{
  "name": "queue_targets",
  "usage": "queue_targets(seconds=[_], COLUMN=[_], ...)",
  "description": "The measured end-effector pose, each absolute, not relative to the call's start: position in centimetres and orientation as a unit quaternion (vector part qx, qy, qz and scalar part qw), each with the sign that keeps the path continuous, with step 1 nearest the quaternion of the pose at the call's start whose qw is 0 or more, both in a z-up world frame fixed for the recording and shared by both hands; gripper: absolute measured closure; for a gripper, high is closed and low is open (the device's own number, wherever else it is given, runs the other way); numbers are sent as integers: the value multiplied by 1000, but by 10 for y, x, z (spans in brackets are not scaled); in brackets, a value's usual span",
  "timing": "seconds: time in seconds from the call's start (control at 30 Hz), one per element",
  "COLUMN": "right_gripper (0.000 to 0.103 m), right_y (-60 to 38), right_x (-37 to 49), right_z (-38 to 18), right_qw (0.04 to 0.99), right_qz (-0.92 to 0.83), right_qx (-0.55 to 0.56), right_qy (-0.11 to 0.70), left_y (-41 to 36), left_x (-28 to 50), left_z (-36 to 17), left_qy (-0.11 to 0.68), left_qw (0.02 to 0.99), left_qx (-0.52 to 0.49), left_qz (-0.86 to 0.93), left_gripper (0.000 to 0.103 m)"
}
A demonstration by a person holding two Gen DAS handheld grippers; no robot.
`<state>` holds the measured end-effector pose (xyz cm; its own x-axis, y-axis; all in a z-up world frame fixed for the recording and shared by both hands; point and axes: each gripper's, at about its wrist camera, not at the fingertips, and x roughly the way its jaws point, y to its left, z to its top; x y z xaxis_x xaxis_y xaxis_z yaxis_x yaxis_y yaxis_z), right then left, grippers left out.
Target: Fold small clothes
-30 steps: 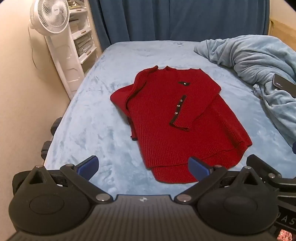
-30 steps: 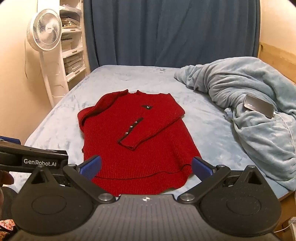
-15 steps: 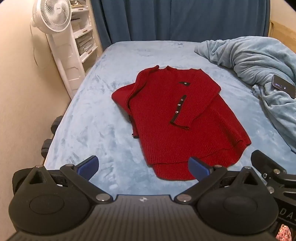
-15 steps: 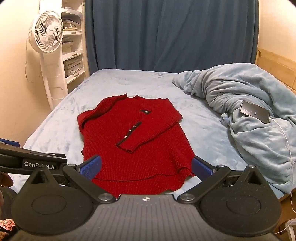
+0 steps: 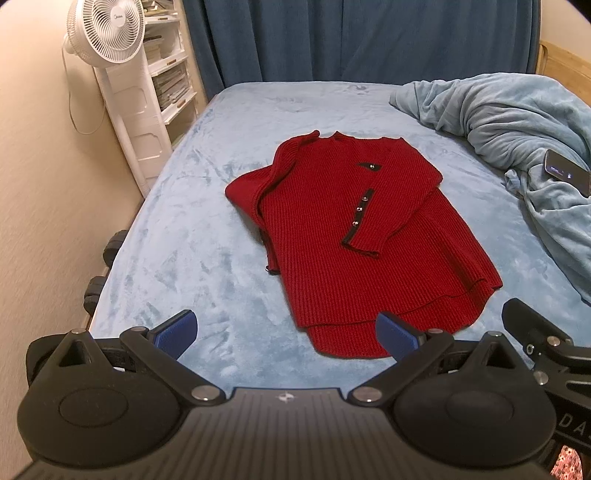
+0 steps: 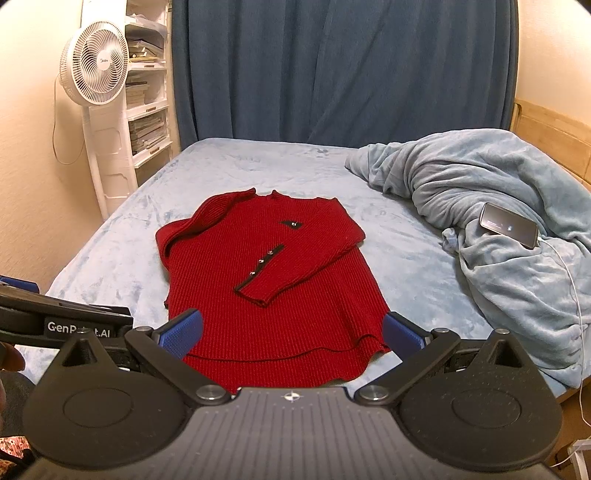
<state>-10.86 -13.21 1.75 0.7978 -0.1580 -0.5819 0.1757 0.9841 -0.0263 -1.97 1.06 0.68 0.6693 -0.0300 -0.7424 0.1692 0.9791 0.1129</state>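
A red knit sweater [image 5: 354, 236] lies flat on the light blue bed [image 5: 207, 236], hem toward me, with one sleeve folded across its chest and the other folded in at the left. It also shows in the right wrist view [image 6: 273, 280]. My left gripper [image 5: 286, 334] is open and empty, held above the bed near the hem's left end. My right gripper [image 6: 291, 332] is open and empty, held above the hem.
A crumpled blue blanket [image 6: 498, 221] with a phone [image 6: 509, 225] and cable lies on the bed's right side. A white fan [image 5: 110, 33] and shelves [image 5: 166, 74] stand at the left. A dark blue curtain [image 6: 332, 66] hangs behind. A wall runs along the left.
Both grippers have drawn back and risen a little, so the sweater sits lower and further off in both views. Both stay open.
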Motion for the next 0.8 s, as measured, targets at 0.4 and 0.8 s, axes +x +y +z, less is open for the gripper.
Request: queue_targets(seconds=[0.4, 0.8], right_gripper=[1, 1], right_y=[-131, -129], right_x=[-109, -109], right_z=[17, 16], right_qw=[948, 948], right_qz=[-89, -89], right_qx=[14, 13], right_qy=[304, 304], left_y=[11, 12], left_x=[-19, -19], left_z=[7, 7], left_qy=[403, 403], left_qw=[909, 909], left_qx=[86, 87], left_qz=[-55, -55], left_gripper=[0, 0])
